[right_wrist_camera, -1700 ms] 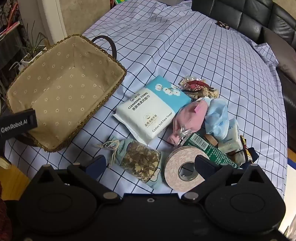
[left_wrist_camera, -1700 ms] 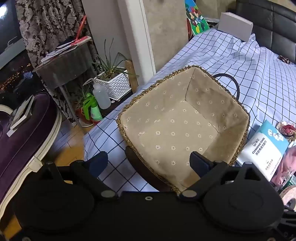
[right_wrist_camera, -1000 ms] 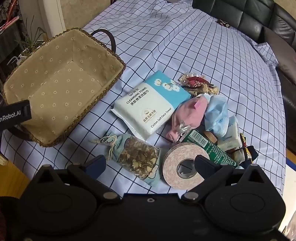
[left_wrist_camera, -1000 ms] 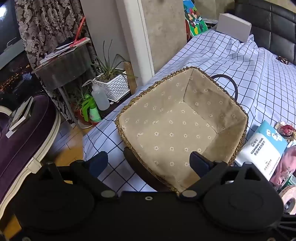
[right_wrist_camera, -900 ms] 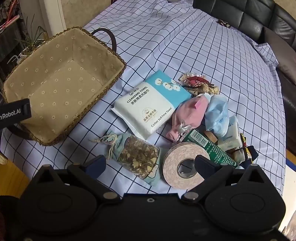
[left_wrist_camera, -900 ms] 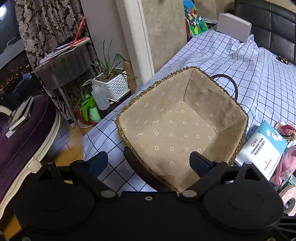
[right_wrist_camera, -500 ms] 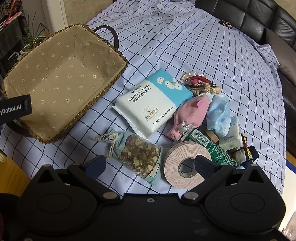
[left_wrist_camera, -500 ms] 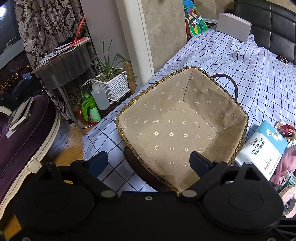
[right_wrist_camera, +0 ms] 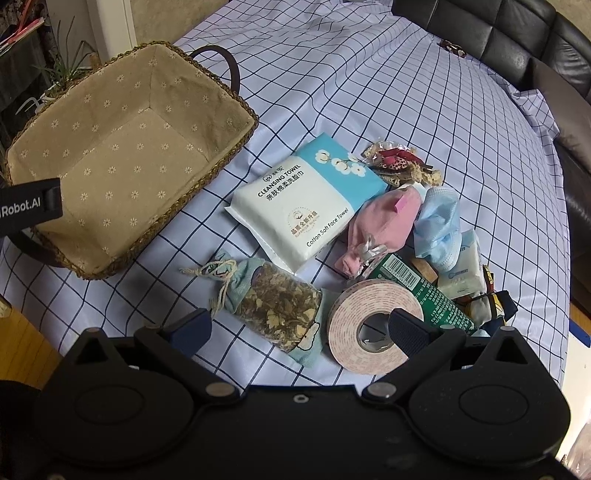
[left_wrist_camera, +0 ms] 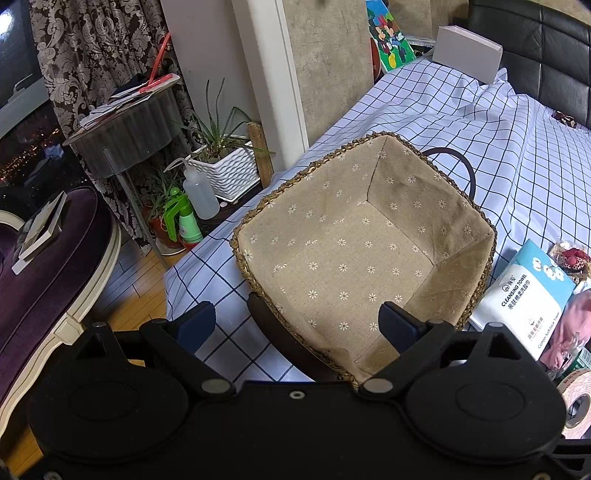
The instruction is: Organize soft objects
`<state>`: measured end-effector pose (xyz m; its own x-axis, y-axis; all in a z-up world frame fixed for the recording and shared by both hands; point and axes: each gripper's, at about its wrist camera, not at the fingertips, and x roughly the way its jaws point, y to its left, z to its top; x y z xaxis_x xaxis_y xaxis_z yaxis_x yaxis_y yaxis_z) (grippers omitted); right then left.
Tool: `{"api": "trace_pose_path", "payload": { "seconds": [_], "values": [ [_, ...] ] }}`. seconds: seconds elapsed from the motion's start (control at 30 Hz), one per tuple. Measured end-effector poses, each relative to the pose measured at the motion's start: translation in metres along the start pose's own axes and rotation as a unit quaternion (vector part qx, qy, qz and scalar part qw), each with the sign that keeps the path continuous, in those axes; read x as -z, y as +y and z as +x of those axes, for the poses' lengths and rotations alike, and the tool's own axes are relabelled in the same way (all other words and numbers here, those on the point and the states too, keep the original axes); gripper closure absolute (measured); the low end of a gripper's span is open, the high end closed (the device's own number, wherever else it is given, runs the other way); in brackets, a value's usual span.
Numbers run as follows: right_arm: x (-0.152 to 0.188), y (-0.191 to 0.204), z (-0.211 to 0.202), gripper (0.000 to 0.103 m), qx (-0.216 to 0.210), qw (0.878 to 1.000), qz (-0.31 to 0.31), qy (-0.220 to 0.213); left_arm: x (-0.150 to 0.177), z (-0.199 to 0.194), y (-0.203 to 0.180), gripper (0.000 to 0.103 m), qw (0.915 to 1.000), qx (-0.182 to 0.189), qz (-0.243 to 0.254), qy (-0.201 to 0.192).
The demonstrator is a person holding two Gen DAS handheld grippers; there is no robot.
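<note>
With both tongs, left and right, gaping empty, the herb sachet beside the basket touches the tape roll, so a careless pinch risks dragging hard tape along.

Both views are evenly lit by soft indoor light, bright on the checked cloth and dimmer toward the left of the left wrist view, where a dark window shows small night lights. Shadows are faint and short. The leather headboard carries mild sheen. Focus is sharp throughout, without motion blur. Fisheye distortion bends straight lines strongly near the edges.
</note>
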<state>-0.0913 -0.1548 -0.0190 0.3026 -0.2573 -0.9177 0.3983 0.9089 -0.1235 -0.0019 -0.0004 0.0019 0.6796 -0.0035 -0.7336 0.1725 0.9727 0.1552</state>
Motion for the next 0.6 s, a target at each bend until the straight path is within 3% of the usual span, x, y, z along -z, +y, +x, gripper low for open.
{"api": "trace_pose_path", "payload": {
  "seconds": [0.6],
  "values": [
    [-0.0008, 0.0003, 0.0014, 0.001, 0.0, 1.0, -0.003, 0.002, 0.0, 0.0001, -0.0001, 0.011, 1.0, 0.0, 0.0, 0.0]
  ]
}}
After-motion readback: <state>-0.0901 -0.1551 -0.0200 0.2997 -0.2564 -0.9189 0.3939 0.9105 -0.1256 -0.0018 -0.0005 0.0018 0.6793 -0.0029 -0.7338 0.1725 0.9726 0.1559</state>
